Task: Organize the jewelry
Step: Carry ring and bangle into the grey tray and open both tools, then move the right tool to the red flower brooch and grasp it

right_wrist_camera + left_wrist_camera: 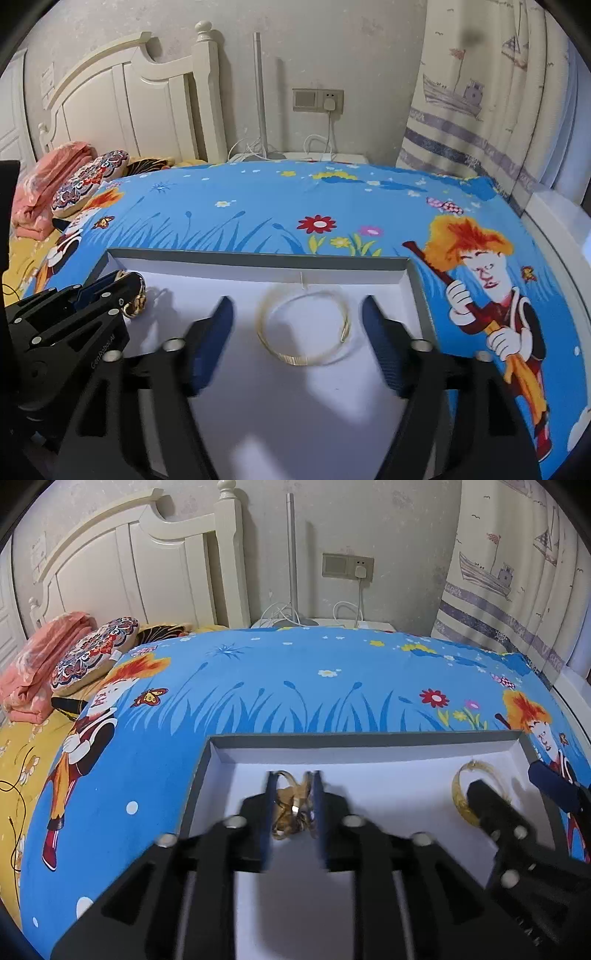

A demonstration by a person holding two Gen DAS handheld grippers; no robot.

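"GenRobot AI", seemingly, on left gripper (110, 291) body, blurred

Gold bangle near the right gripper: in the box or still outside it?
In the box: the gold bangle lies flat on the box's white floor, between the open right gripper's fingers.

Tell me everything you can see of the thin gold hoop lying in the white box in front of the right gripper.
The gold hoop is a thin wire-like ring of metallic look, with a thicker ribbed stretch along its near edge and a small clasp-like end at its right. It lies flat on the white floor of the box, near the far wall. The right gripper stands open around it; its blue fingers appear not to touch it.
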